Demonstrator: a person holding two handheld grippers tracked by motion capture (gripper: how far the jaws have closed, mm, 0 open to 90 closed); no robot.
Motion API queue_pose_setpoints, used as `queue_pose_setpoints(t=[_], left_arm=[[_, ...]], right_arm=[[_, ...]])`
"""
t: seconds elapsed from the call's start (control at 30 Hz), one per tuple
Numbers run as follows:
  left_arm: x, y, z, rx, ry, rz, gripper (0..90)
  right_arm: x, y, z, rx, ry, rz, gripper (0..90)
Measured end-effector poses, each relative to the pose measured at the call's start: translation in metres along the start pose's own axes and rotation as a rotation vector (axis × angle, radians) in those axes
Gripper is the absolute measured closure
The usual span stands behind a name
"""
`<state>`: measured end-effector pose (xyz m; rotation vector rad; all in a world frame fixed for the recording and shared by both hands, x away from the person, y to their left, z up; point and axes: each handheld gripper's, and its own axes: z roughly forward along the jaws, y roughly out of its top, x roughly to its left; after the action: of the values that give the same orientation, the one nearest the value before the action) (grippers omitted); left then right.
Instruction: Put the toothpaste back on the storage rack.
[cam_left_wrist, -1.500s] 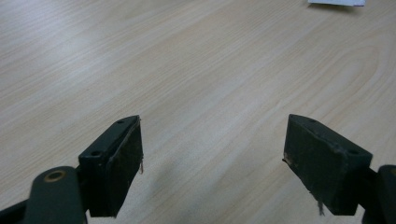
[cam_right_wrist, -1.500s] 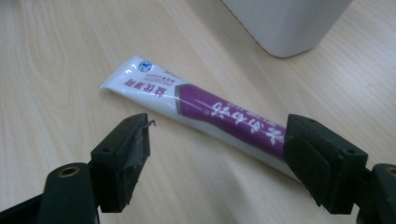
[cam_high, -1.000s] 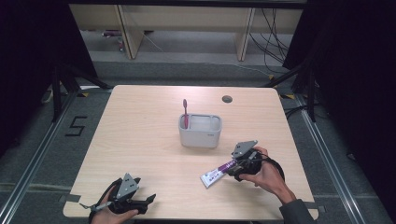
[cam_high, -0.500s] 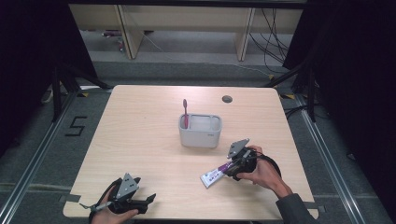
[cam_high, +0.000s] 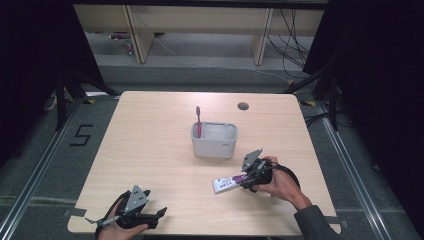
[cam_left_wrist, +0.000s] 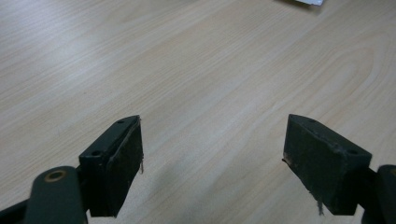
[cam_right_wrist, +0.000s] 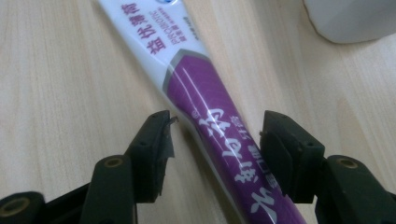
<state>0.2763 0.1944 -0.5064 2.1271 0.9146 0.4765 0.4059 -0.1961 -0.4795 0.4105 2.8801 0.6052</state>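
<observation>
A white and purple toothpaste tube (cam_high: 227, 183) lies flat on the wooden table (cam_high: 150, 145), right of centre near the front. My right gripper (cam_high: 248, 179) reaches over its purple end from the right. In the right gripper view the tube (cam_right_wrist: 210, 107) runs between the two pads; the jaws have just been closing around it, and a small gap still shows at the left pad. My left gripper (cam_high: 158, 216) rests at the front left edge, and in its own view it is open (cam_left_wrist: 212, 140) over bare wood.
A grey two-compartment holder (cam_high: 214, 140) stands at the table's centre with a pink toothbrush (cam_high: 198, 120) upright in its left compartment. Its white wall (cam_right_wrist: 350, 18) lies just beyond the tube. A dark round hole (cam_high: 243, 106) sits near the far edge.
My right gripper has edged left along the tube and its jaws have narrowed around it. The tube, the holder and my left gripper have not moved.
</observation>
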Motion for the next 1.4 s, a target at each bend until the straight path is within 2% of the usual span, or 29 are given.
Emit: queue_pose_setpoints(t=[0.03,0.07,0.13,0.17,0.2,0.23,0.27,0.3,0.33,0.37,0.5,0.53,0.6,0.63,0.67,0.7,0.73,0.77,0.8,0.93,1.03,1.07,1.1,1.27,1.33,1.4], left_arm=[[-0.001,0.0,0.0,-0.004,0.0,-0.016,19.2],[-0.001,0.0,0.0,-0.01,-0.001,-0.008,19.2],[-0.001,0.0,0.0,-0.004,0.001,-0.008,19.2],[0.0,0.0,-0.001,0.005,0.003,0.001,19.2],[-0.001,0.0,0.0,0.0,-0.003,-0.007,19.2],[-0.001,0.0,0.0,0.0,-0.003,-0.007,19.2],[-0.002,0.0,0.0,-0.009,-0.005,-0.017,19.2],[-0.002,0.0,0.001,-0.017,0.0,-0.015,19.2],[-0.002,0.0,0.001,-0.017,0.0,-0.015,19.2],[0.0,0.0,-0.001,0.009,0.002,0.004,19.2],[-0.001,0.0,0.0,-0.011,0.001,-0.009,19.2],[-0.002,0.0,0.0,-0.006,-0.003,-0.014,19.2],[-0.001,0.0,0.0,0.001,-0.002,-0.003,19.2],[-0.002,0.0,0.0,-0.007,-0.003,-0.017,19.2],[-0.002,0.0,0.0,-0.016,0.001,-0.014,19.2],[-0.001,0.0,0.0,-0.009,0.0,-0.009,19.2],[-0.002,0.0,0.001,-0.013,-0.003,-0.016,19.2],[-0.001,0.0,-0.001,0.007,0.0,0.002,19.2],[-0.002,0.0,0.0,-0.008,-0.002,-0.015,19.3],[-0.002,0.0,0.0,0.002,-0.003,-0.004,19.2],[-0.002,0.0,0.0,-0.005,0.003,-0.012,19.3],[-0.001,0.0,0.0,0.005,0.002,-0.005,19.3],[-0.001,0.0,-0.001,0.017,0.002,0.013,19.3],[-0.001,0.0,0.0,0.018,0.003,0.012,19.3],[-0.002,0.0,0.0,0.002,-0.005,-0.005,19.4],[-0.002,0.0,-0.001,0.004,-0.002,0.001,19.4]], right_arm=[[0.001,0.0,-0.001,0.011,-0.006,0.005,46.7],[0.001,0.001,-0.001,0.028,0.021,0.009,48.2],[0.001,0.002,-0.001,0.027,0.01,0.001,48.7],[0.0,0.002,0.0,0.029,0.022,-0.018,49.5],[0.001,0.002,0.0,0.047,0.02,0.001,51.5],[0.0,0.002,0.001,0.055,0.03,-0.018,52.6],[0.0,0.002,0.001,0.055,0.03,-0.018,52.6],[0.0,0.001,0.002,0.073,0.033,-0.013,56.2],[0.0,0.001,0.002,0.073,0.033,-0.013,56.2],[0.0,0.001,0.002,0.073,0.038,-0.011,59.6],[0.0,0.001,0.001,0.09,0.042,0.004,63.2],[0.001,0.002,0.001,0.1,0.05,0.039,63.8],[-0.001,0.003,0.001,0.112,0.05,0.049,64.9],[-0.001,0.003,0.001,0.112,0.05,0.049,64.9],[0.0,0.004,0.001,0.128,0.053,0.072,65.3],[-0.001,0.006,0.002,0.13,0.056,0.053,65.4],[0.0,0.007,0.002,0.14,0.051,0.085,65.6],[-0.001,0.008,0.002,0.153,0.053,0.087,65.6],[-0.002,0.011,0.003,0.173,0.057,0.09,65.8],[-0.003,0.014,0.003,0.199,0.066,0.118,66.6],[-0.003,0.015,0.003,0.212,0.049,0.109,67.1],[-0.002,0.017,0.003,0.221,0.059,0.123,67.8],[-0.002,0.019,0.004,0.23,0.057,0.117,68.3],[-0.001,0.024,0.004,0.263,0.049,0.13,69.8],[0.0,0.028,0.005,0.293,0.041,0.117,70.6],[0.0,0.029,0.005,0.295,0.047,0.122,70.9]])
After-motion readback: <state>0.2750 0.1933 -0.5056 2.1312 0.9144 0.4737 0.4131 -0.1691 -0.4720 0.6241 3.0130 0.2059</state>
